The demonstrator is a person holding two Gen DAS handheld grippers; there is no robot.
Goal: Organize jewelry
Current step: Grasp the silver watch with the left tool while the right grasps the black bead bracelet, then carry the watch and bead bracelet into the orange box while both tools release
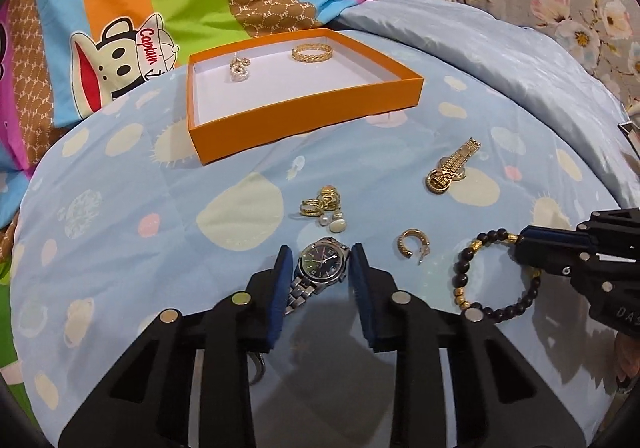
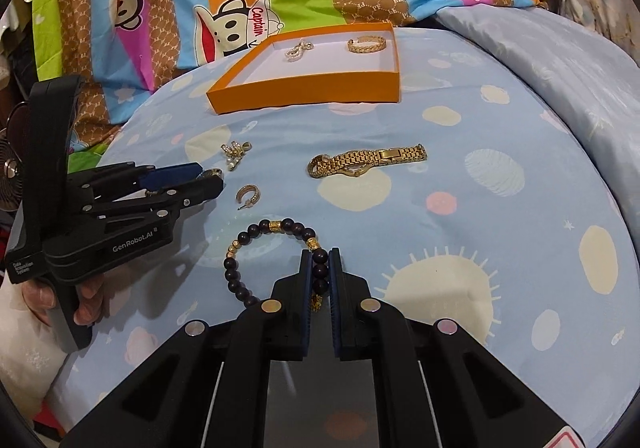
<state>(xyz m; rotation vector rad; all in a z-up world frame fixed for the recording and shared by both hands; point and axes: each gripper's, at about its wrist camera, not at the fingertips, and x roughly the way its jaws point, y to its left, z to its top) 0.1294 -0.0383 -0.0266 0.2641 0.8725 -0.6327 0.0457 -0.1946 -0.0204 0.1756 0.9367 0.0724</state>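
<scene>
An orange box (image 1: pixel 304 116) (image 2: pixel 304 90) lies on the blue bedspread and holds a gold bangle (image 1: pixel 312 52) (image 2: pixel 366 44) and a pearl piece (image 1: pixel 239 66) (image 2: pixel 298 48). My left gripper (image 1: pixel 320 260) (image 2: pixel 212 178) has its jaws on both sides of a silver watch (image 1: pixel 322 262) that lies on the bed, close to the case. My right gripper (image 2: pixel 320 260) (image 1: pixel 520 244) is shut on a dark bead bracelet (image 2: pixel 256 244) (image 1: pixel 464 276) that still lies on the bed.
A gold watch (image 1: pixel 452 166) (image 2: pixel 360 162), a gold hoop earring (image 1: pixel 412 244) (image 2: pixel 249 194) and a small heap of rings and pearl earrings (image 1: pixel 324 206) (image 2: pixel 234 152) lie loose on the bedspread. A colourful cartoon quilt (image 1: pixel 160 8) lies behind the box.
</scene>
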